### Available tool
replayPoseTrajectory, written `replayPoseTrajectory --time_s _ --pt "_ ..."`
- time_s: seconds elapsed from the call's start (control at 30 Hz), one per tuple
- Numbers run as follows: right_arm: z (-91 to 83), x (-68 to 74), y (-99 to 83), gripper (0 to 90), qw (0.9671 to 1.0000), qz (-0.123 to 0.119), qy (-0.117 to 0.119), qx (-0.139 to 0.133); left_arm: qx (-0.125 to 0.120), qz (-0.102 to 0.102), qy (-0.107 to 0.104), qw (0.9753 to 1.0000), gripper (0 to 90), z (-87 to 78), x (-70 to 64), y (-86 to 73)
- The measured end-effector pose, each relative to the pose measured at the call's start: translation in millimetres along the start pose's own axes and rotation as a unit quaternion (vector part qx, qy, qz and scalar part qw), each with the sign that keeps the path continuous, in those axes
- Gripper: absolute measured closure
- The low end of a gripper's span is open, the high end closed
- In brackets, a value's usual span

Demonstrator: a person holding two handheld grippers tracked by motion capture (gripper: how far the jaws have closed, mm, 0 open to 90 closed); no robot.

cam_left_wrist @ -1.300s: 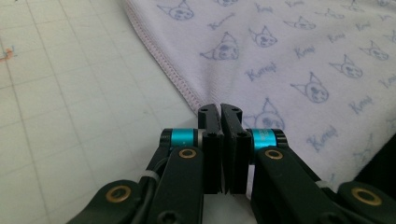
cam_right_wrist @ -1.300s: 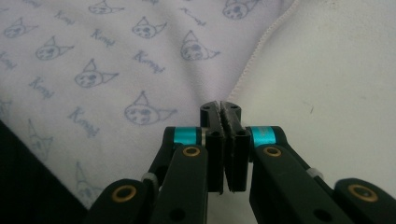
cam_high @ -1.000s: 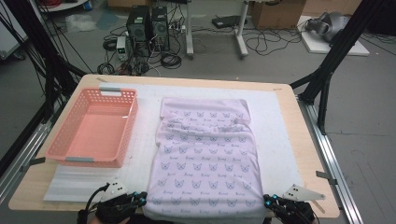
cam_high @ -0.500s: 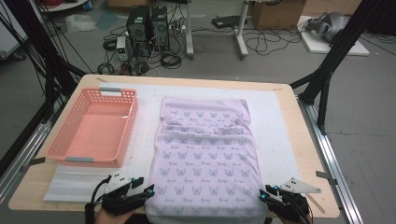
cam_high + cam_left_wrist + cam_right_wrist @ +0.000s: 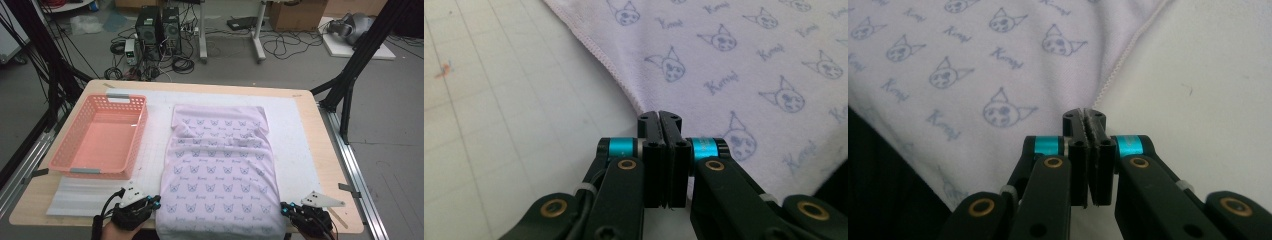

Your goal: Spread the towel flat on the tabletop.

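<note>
Cables (image 5: 165, 62) litter the floor beyond the table (image 5: 327, 165), where both grippers (image 5: 150, 204) (image 5: 286, 210) pinch the cloth (image 5: 220, 170) edges.

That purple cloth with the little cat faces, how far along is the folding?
Barely begun. The lilac printed cloth lies spread flat on the white mat, apparently with one fold at its far end. Now the left gripper and right gripper each have their jaws shut at a near hem corner. Folding remains, perhaps then the pink basket.

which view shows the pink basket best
The high view: the pink basket sits whole at the table's left, beside the lilac printed cloth. The two gripper views look at cloth edge and white mat.
</note>
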State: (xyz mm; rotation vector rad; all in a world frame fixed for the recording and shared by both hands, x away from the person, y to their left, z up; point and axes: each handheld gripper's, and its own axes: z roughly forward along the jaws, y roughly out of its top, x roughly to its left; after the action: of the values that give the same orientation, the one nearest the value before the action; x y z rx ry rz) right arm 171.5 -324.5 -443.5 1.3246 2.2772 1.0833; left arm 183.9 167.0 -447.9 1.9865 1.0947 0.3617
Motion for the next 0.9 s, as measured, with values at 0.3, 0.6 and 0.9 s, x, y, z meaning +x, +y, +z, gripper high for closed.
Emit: replayPoseTrajectory --time_s 0.3,0.6,0.9 --pt "-25.4 14.4 -11.4 89.1 0.9996 -0.019 0.019 0.009 0.022 -0.005 -0.030 0.9993 88.3 -25.2 -4.9 -10.1" --pt "-33.8 17.1 -15.2 70.6 0.9999 -0.007 0.009 0.004 -0.035 -0.017 -0.017 0.9991 49.8 -29.0 -6.9 -4.9" --pt "19.1 2.7 18.9 69.6 0.9995 0.007 -0.031 -0.009 -0.034 -0.028 -0.001 0.9990 50.5 20.0 10.6 15.9"
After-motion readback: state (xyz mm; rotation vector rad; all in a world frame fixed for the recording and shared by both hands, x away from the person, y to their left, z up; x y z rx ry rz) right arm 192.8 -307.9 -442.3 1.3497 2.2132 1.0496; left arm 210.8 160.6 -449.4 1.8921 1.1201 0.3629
